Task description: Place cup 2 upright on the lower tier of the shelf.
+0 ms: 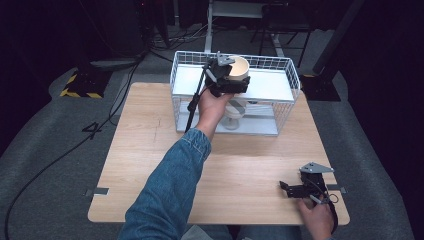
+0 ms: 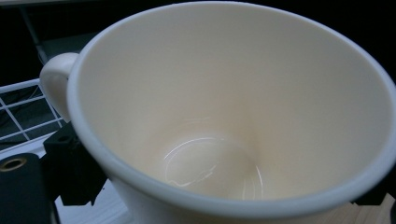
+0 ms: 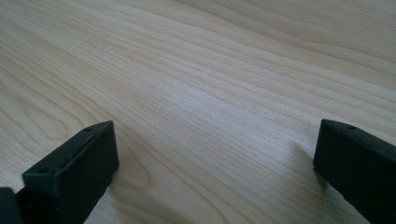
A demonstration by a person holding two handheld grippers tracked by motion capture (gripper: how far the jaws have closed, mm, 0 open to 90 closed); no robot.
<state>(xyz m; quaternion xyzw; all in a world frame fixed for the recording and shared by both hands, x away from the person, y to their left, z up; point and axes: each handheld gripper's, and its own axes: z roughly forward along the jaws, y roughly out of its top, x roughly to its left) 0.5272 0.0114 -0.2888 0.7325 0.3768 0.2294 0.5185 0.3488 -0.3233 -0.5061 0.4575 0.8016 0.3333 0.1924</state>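
Note:
A cream mug (image 1: 240, 67) with a handle is held over the white wire basket (image 1: 287, 75) at the back of the table. My left gripper (image 1: 233, 81) is shut on the mug, which tilts its mouth toward the camera. In the left gripper view the mug's bare inside (image 2: 224, 107) is close up, its handle (image 2: 53, 81) at the left and one black finger (image 2: 70, 168) against its wall. My right gripper (image 1: 286, 189) lies on the wooden table (image 1: 150, 150) near the front right corner. Its jaws stand open and wide apart on the wood (image 3: 210, 154), with nothing between them.
The basket has a white shelf (image 1: 272, 85) on its upper level. A white rounded vessel (image 1: 233, 114) sits on the lower level beneath it. A black cable (image 1: 194, 102) trails from the left gripper down the basket's front. Dark floor and stands surround the table.

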